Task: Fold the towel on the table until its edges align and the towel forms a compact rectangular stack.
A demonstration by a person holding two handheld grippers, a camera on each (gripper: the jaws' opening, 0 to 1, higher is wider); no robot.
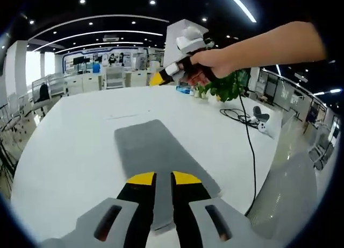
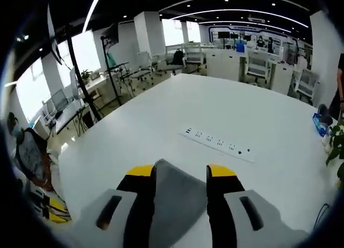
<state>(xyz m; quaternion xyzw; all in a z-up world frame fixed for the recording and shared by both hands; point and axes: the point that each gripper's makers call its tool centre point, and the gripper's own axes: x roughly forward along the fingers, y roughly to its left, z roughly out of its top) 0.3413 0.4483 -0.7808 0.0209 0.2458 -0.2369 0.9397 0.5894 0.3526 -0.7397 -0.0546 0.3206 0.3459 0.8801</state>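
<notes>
The left gripper (image 1: 163, 178) seemingly pinches the grey towel (image 1: 156, 151) to fold it, while the right gripper (image 2: 181, 171) hovers wide.

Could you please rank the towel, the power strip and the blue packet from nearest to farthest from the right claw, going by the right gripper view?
1. Towel: between the right claw's jaws, at the view's bottom.
2. Power strip: on the white table, ahead and slightly right.
3. Blue packet: far right, near the table's edge by the plant.
</notes>
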